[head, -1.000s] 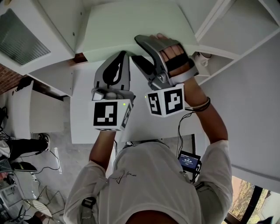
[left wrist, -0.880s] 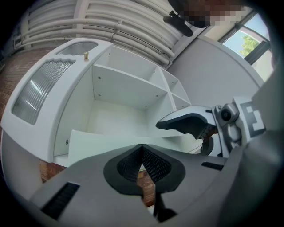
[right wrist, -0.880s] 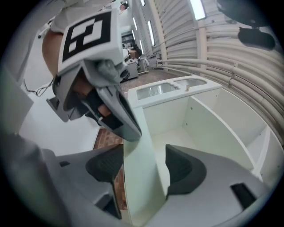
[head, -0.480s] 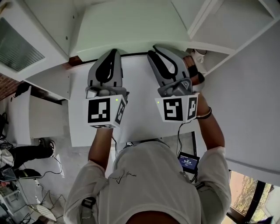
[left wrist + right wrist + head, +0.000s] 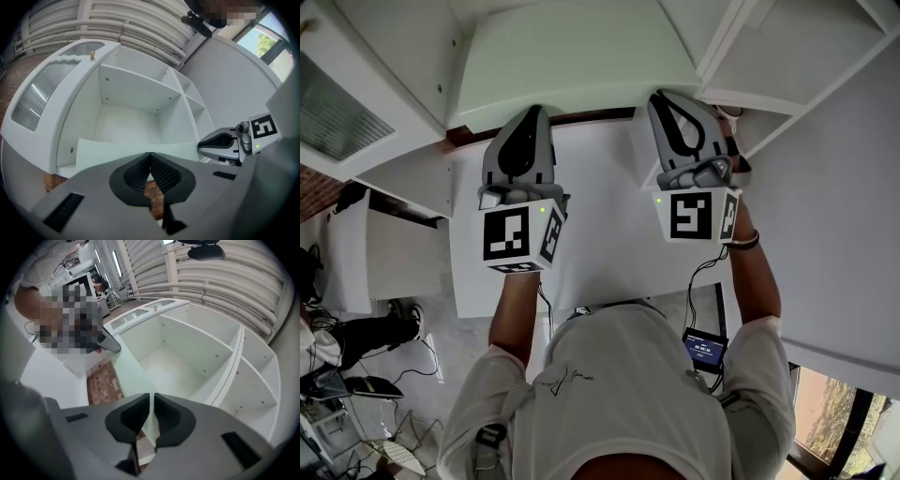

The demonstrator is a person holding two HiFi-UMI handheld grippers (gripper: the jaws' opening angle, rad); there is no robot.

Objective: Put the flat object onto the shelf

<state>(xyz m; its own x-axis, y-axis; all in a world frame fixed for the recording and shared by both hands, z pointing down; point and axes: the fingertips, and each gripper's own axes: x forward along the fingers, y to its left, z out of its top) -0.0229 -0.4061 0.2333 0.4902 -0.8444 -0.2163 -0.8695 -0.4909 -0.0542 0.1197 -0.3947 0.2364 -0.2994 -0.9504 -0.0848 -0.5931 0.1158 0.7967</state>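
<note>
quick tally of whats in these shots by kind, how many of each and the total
grippers: 2, the left gripper and the right gripper; the right one's jaws have just been closing on the board's edge
pale green flat board: 1
white shelf unit: 1
total: 4

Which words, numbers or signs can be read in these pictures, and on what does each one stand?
No text can be read.
Small screen beside the person: bright characters, too small to read.
White shirt: thin dark scribble, illegible.
Left marker cube and right marker cube: black square patterns only, no words.
</note>
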